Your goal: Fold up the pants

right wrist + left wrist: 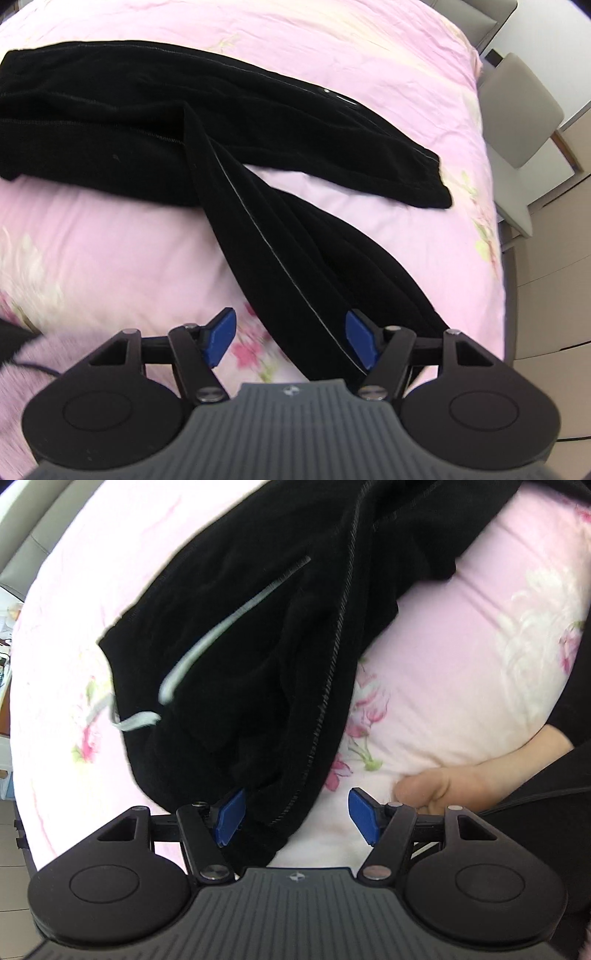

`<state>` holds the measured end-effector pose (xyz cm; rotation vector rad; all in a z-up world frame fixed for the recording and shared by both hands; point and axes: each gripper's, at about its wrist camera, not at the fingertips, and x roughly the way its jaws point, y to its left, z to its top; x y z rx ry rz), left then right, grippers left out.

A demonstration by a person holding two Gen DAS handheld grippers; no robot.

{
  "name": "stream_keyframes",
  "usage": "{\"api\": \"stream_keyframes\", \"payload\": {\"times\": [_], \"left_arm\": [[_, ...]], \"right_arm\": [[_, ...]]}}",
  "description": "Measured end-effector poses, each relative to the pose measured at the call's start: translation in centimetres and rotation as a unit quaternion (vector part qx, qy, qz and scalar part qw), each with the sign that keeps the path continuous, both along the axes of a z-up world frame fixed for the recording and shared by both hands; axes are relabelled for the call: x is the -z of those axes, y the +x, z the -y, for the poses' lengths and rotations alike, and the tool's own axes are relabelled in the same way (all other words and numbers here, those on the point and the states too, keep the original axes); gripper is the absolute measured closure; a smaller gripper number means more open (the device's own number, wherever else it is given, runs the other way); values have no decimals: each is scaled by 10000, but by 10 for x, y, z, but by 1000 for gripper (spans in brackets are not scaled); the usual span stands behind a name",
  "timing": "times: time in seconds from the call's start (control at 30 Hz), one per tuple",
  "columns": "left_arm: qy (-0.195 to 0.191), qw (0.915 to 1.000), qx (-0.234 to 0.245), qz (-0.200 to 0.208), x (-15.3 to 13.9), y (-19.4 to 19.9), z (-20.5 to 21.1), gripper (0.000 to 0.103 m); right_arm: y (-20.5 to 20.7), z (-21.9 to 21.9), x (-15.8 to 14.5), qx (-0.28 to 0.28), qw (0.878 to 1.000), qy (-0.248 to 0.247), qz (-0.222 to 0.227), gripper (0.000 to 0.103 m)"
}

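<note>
Black pants (258, 646) lie on a pink floral bedsheet (461, 664). The left wrist view shows the waist end with a white drawstring (207, 642). My left gripper (297, 818) is open, and the waist edge lies between its blue pads (231, 818). The right wrist view shows the pants (147, 122) spread across the bed, one leg (303, 254) running toward me and the other leg (388, 162) lying farther back with its cuff to the right. My right gripper (291, 341) is open, with the near leg's end between its pads (360, 341).
A person's bare hand (461, 782) and black sleeve rest on the sheet right of the left gripper. The bed edge runs along the right in the right wrist view, with a grey chair (517, 122) and light floor beyond it.
</note>
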<state>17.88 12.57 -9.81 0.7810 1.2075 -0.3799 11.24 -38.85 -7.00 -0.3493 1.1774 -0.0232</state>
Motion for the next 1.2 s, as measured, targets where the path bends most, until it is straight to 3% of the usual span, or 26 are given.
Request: {"api": "stream_keyframes", "payload": {"times": [0.1,0.23,0.33,0.4,0.57,0.63,0.77,1.0,1.2], "left_arm": [[336,9993,-18,190,25,-20,6,28],[621,9974,-25,375,54,-28,11,28],[834,9950,-119,544,62,-25,16,45],[719,9958,-241,519,60,-22,14,57],[491,9952,-505,685,54,-22,9,71],[275,9947,-666,738,48,-22,2,78],[-205,9890,-1131,935,28,-24,-15,81],[-1027,9622,-1891,1667,-35,-31,-46,83],[-1302,9438,-2270,2017,-80,-19,-49,84]], "right_arm": [[-3,27,19,-133,9998,-164,-44,40],[-20,26,14,-123,9994,-172,-270,42],[-21,25,26,-244,9985,-347,-359,44],[-16,30,45,-290,9976,-450,-434,47],[-6,37,76,-257,9964,-653,-475,57],[-3,41,81,-127,9965,-760,-317,76],[-4,52,62,327,9980,-542,31,100],[-15,85,-17,1025,9855,-881,1027,103],[6,105,-56,1259,9797,-1028,1173,103]]}}
